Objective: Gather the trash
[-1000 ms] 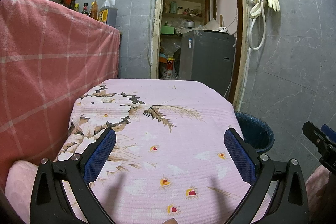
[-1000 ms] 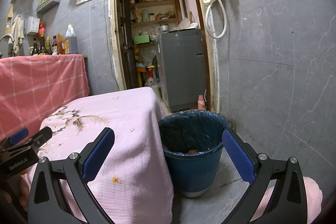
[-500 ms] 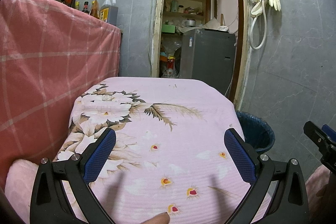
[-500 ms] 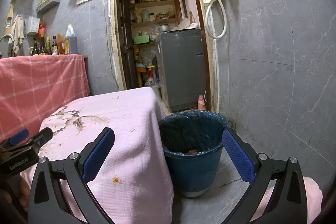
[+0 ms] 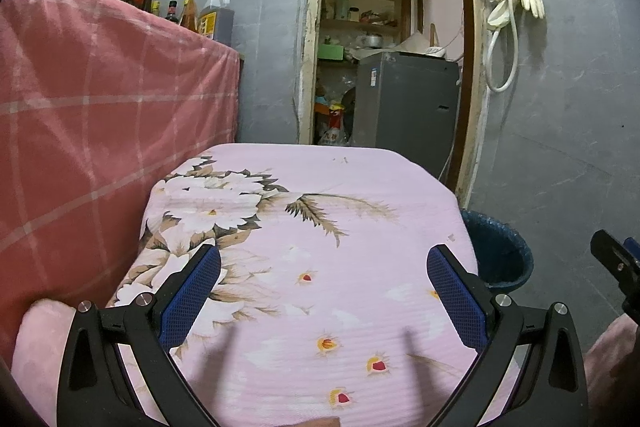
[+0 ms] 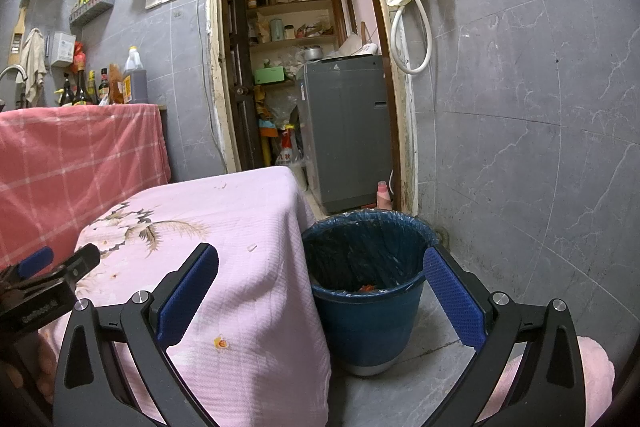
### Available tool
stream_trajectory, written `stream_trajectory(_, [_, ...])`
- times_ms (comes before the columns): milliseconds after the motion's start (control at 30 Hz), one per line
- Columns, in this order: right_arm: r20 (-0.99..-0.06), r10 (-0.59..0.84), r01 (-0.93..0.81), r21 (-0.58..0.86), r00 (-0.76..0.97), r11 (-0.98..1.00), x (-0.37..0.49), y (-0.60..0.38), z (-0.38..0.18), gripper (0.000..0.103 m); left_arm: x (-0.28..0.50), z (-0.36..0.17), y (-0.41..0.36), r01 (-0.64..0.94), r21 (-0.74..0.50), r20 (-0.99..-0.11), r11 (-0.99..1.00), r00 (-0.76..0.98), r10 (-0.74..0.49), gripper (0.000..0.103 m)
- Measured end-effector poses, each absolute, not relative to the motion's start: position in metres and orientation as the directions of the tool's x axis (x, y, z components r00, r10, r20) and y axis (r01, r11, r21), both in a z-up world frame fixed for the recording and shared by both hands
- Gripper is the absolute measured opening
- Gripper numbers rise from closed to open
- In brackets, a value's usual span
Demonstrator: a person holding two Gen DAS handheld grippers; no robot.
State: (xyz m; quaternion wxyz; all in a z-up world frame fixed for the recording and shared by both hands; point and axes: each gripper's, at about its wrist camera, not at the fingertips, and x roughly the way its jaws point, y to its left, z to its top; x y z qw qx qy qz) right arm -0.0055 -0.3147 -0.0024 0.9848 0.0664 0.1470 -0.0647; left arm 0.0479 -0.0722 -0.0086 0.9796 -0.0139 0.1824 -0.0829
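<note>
Left wrist view: the left claw [image 5: 323, 297] hangs released, jaws wide apart with nothing between them, low over the tabletop [image 5: 360, 187] and its pink floral cloth. The cloth looks nearly bare; only a few tiny scraps [image 5: 342, 159] show near the far edge, upper centre of the frame, and one fleck [image 5: 451, 237] at the right edge. The bin [image 5: 500, 251] peeks out at the right, just past the tabletop corner. The right claw's tip shows at the far right edge.

Right wrist view: the right claw [image 6: 320, 301] is likewise released and empty, held above the gap between tabletop and bin. The bin [image 6: 368, 323], blue with a dark liner, stands on the floor in lower centre, touching or just beside the hanging cloth. Something orange-red [image 6: 366, 287] lies inside. A small pale scrap [image 6: 252, 247] sits on the cloth near its right edge, centre of the frame.

Judging by this, collecting is mostly done: trash is in the bin, and only crumbs remain, if they count.
</note>
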Motion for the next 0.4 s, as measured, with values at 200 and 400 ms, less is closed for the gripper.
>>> stream_trajectory(200, [-0.298,-0.108,0.147,0.112,0.948,0.983,-0.0055,-0.3146,-0.0025,0.103,0.0500,-0.0102,-0.0700,0.153,-0.054,-0.359,0.987,0.919,-0.162,0.101])
stream_trajectory(400, [-0.298,-0.108,0.147,0.112,0.948,0.983,-0.0055,-0.3145,-0.0025,0.103,0.0505,-0.0116,-0.0688,0.149,-0.052,-0.358,0.988,0.920,-0.157,0.101])
